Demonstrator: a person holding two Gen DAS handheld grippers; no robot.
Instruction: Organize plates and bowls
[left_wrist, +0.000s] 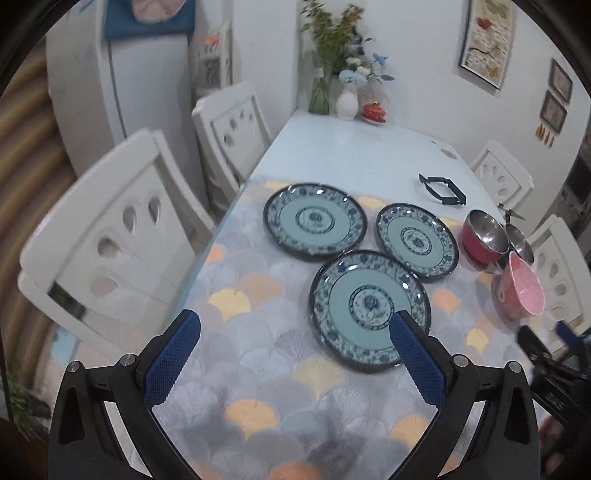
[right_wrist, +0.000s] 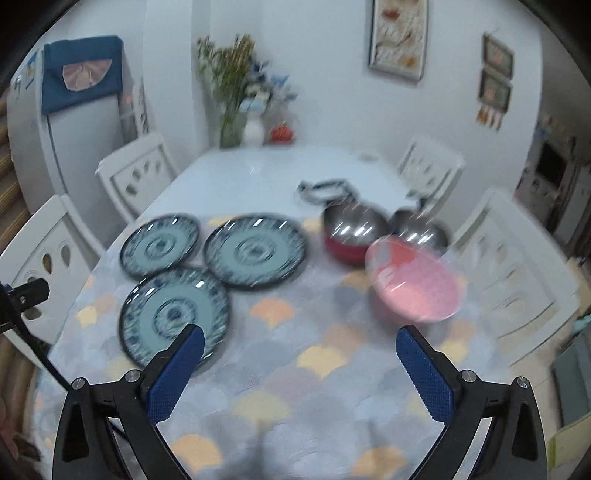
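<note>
Three blue-patterned plates lie flat on the table: a far left plate (left_wrist: 315, 222) (right_wrist: 159, 245), a far right plate (left_wrist: 416, 240) (right_wrist: 255, 252) and a near plate (left_wrist: 370, 308) (right_wrist: 174, 315). A red steel-lined bowl (left_wrist: 484, 236) (right_wrist: 352, 230), a second steel bowl (left_wrist: 520, 243) (right_wrist: 421, 229) and a pink bowl (left_wrist: 522, 291) (right_wrist: 415, 280) stand to their right. My left gripper (left_wrist: 295, 326) is open and empty above the cloth, near the near plate. My right gripper (right_wrist: 300, 341) is open and empty, short of the pink bowl.
A fan-patterned cloth (left_wrist: 258, 369) covers the near part of the white table (left_wrist: 351, 155). A black holder (left_wrist: 443, 190) lies behind the bowls. Vases with flowers (left_wrist: 332, 88) stand at the far end. White chairs (left_wrist: 110, 240) line both sides.
</note>
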